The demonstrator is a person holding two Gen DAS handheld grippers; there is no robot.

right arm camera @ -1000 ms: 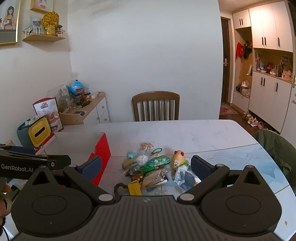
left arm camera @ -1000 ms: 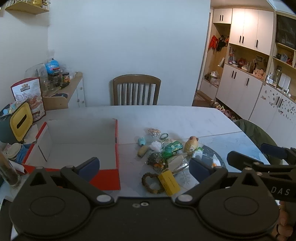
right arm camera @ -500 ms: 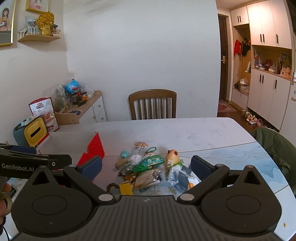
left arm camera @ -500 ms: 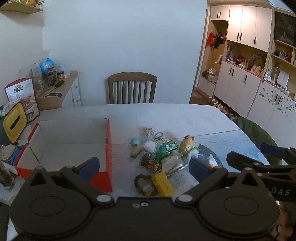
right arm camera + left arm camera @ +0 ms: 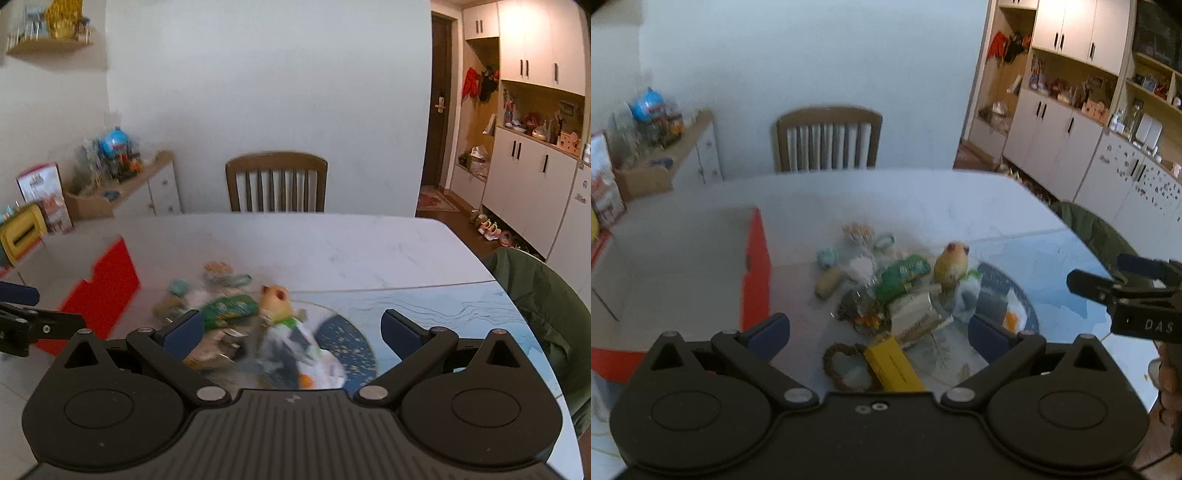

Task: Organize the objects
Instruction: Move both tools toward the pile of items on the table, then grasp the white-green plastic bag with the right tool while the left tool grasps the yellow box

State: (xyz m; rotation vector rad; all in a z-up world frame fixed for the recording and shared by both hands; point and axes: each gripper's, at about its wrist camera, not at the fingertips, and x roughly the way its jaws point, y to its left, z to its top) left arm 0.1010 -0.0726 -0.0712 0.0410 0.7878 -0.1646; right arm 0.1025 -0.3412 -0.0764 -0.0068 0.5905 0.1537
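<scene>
Both wrist views face across the table (image 5: 923, 199), sharing the chair (image 5: 276, 182).

Legible text is confined to one item. In the left wrist view, the white letters "DAS" stand on the black body of the right gripper (image 5: 1093, 280), at the frame's right edge. Printing on the green packet (image 5: 905, 273), the yellow box (image 5: 892, 363) and the red-and-white bag (image 5: 46, 195) is too blurred to read.

Left hand-held gripper (image 5: 877, 328) and right hand-held gripper (image 5: 291, 326) both gape wide, empty.
</scene>
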